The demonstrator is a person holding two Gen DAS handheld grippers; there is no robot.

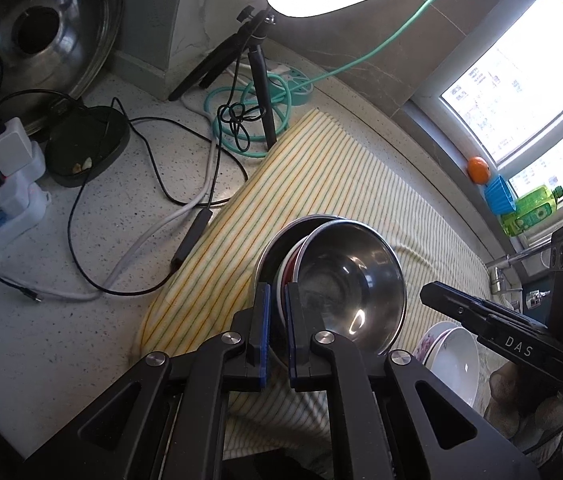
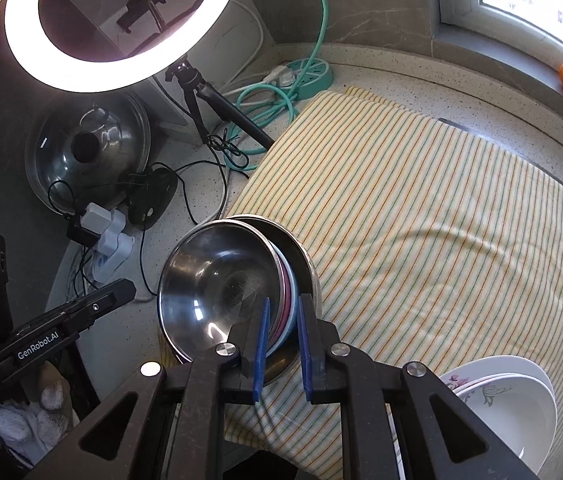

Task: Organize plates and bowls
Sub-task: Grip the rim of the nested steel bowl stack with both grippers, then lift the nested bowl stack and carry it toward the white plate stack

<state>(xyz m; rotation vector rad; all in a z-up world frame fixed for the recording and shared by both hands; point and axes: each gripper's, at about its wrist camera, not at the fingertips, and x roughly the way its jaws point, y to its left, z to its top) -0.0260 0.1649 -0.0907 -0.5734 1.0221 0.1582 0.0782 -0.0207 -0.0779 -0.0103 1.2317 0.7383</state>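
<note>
Steel bowl (image 1: 351, 280) tilts in a nested stack on the striped cloth (image 1: 321, 168) — left gripper (image 1: 277, 312) clenched on the stack's rim, right gripper (image 2: 283, 320) straddling it, contact unclear. White floral bowls (image 2: 513, 396) sit beside the right gripper.

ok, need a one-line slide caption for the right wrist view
Right gripper clamps the rims of nested bowls over a striped cloth; white plates sit beside.

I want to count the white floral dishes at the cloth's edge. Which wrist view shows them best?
The right wrist view: the white floral dishes show nested rims and flower patterns at lower right. In the left wrist view, the dishes are partly hidden behind the right gripper.
</note>
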